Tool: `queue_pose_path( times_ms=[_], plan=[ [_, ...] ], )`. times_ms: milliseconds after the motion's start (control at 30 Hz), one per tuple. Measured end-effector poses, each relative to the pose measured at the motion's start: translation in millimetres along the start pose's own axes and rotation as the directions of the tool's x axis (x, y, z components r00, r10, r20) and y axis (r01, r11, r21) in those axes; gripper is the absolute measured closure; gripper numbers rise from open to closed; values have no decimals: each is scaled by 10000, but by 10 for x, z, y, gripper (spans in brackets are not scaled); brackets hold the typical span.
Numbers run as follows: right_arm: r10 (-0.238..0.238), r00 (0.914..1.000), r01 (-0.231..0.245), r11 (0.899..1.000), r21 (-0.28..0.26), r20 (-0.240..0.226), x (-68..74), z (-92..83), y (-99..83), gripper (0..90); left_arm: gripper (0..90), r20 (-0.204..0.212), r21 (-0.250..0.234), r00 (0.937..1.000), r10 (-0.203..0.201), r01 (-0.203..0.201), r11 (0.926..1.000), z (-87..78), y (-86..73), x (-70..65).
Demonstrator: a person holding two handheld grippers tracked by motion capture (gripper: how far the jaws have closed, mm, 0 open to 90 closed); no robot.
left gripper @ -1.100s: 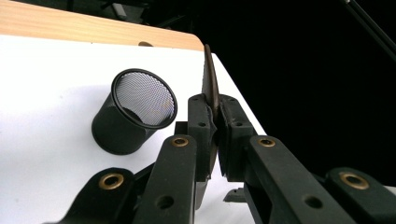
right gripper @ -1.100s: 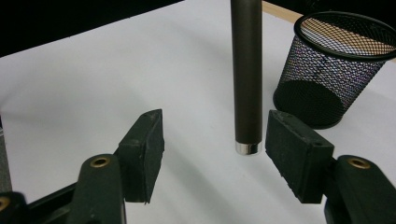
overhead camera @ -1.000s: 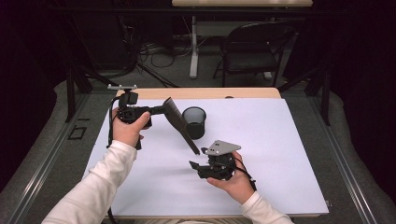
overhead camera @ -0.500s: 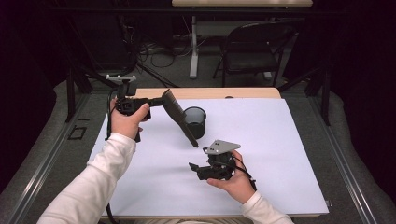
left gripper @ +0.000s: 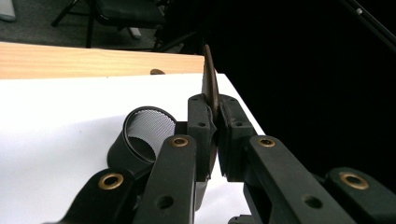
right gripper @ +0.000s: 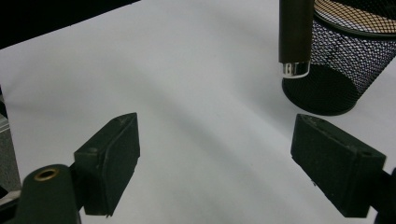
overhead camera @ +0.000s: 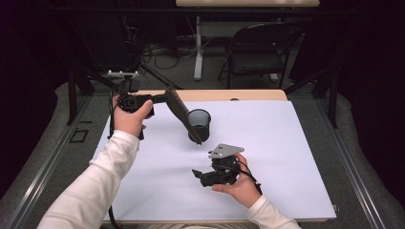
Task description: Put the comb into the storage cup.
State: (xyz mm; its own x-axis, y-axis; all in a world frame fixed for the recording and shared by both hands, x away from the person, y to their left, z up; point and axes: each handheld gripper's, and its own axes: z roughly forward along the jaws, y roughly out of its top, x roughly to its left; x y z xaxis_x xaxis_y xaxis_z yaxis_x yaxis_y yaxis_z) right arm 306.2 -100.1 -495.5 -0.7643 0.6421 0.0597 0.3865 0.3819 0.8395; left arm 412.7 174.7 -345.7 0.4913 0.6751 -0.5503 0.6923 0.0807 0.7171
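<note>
My left gripper (overhead camera: 160, 98) is held up at the far left of the white sheet, shut on the wide flat end of a dark paddle-shaped tool (overhead camera: 184, 114). The tool slants down to the right, and its round handle with a silver cap (right gripper: 294, 37) hangs just in front of a black mesh cup (overhead camera: 199, 123). In the left gripper view the tool (left gripper: 210, 84) stands edge-on between the pressed jaws, above the cup (left gripper: 144, 133). My right gripper (overhead camera: 199, 177) is low near the sheet's middle, pointing left; its jaws have just been opening, and nothing is between them (right gripper: 215, 140).
A white sheet (overhead camera: 286, 157) covers most of the wooden table (overhead camera: 239, 94). A black chair (overhead camera: 258, 47) and stand legs sit on the floor beyond the far edge. The cup (right gripper: 336, 70) stands upright on the sheet.
The left hand has lifted and drawn back a little, raising the tool so its handle end hangs higher beside the cup. The right hand has stayed where it was.
</note>
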Motion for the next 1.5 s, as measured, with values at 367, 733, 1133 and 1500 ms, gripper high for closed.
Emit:
queue_pose_path(
  times_ms=[367,733,1133,1500],
  plan=[
    [192,9997,-191,9998,-66,156,-53,-19,-5,136,847,-269,-284,9995,180,-188,9994,-23,112,-48],
    [197,9993,-199,9998,74,319,-84,-1,-22,13,847,-624,-688,9980,91,-134,9975,-2,234,-42],
    [17,9969,-36,9997,249,783,-105,5,-36,0,847,-1048,-1146,9945,39,-159,9933,34,305,-10],
    [45,9955,-77,9994,339,951,-139,3,-42,0,847,-1354,-1531,9905,-247,37,9882,60,344,53]
  ],
)
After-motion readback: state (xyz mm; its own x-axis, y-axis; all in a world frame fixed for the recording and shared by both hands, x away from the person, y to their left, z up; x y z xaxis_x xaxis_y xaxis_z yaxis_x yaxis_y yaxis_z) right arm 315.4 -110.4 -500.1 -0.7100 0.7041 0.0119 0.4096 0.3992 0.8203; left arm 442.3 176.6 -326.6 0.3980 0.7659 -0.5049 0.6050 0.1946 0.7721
